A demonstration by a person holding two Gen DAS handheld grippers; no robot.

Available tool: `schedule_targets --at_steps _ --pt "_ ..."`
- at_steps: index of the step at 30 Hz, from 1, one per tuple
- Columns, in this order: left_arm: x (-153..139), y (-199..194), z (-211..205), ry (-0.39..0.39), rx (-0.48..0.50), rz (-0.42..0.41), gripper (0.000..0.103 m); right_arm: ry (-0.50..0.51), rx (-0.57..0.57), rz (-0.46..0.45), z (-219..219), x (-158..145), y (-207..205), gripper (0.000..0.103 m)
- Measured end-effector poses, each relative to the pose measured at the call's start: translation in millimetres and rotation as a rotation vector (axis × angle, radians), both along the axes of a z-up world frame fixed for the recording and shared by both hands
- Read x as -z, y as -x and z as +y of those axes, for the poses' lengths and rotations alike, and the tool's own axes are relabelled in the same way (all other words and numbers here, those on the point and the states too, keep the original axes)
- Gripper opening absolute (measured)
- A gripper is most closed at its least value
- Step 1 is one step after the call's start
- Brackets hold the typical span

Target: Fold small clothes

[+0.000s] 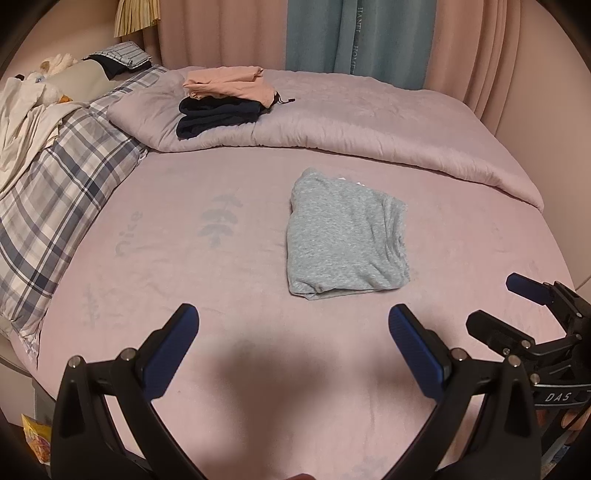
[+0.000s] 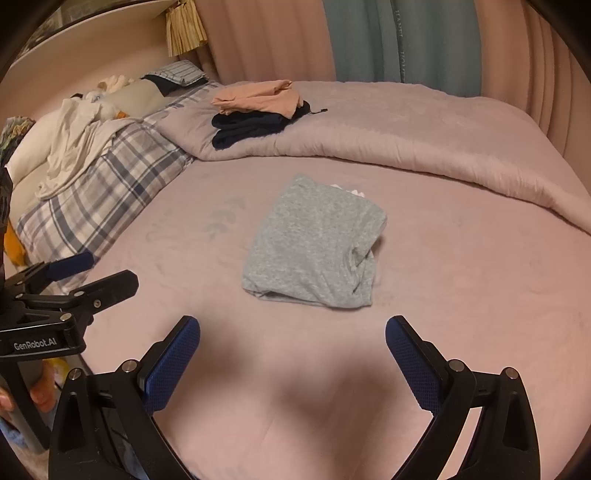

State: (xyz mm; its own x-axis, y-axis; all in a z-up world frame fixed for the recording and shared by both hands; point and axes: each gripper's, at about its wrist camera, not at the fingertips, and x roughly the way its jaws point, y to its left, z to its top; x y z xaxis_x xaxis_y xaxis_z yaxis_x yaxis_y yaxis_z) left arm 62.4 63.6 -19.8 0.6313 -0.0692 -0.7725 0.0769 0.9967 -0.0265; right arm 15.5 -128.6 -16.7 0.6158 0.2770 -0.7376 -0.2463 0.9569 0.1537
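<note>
Grey garment (image 1: 345, 232): folded, centre of bed (image 1: 221, 369).
Far stack (image 1: 221, 101): two pieces folded.
Left gripper (image 1: 293, 332), right gripper (image 2: 293, 334): jaws apart, nothing held.
Left: nothing seen unfolded.

A home bedroom was shown. A wide bed covered with a mauve fleece sheet (image 1: 221, 369) was seen, with a thick mauve quilt (image 1: 369, 122) folded back across it. A blue-and-white checked pillow (image 1: 55, 192) was laid at its head, and long pink and teal curtains (image 1: 240, 33) were hung behind, beside a cream headboard (image 2: 92, 33).
</note>
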Motion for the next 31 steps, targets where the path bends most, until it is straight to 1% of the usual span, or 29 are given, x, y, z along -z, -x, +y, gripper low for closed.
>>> schedule_targets --at_steps 11,31 --pt "-0.2 -1.0 3.9 0.005 -0.003 0.004 0.103 0.009 -0.014 -0.008 4.5 -4.6 -4.3 0.100" --pt "-1.4 -1.4 8.9 -0.008 -0.012 0.005 0.103 0.009 -0.020 -0.014 8.7 -6.4 -5.2 0.100"
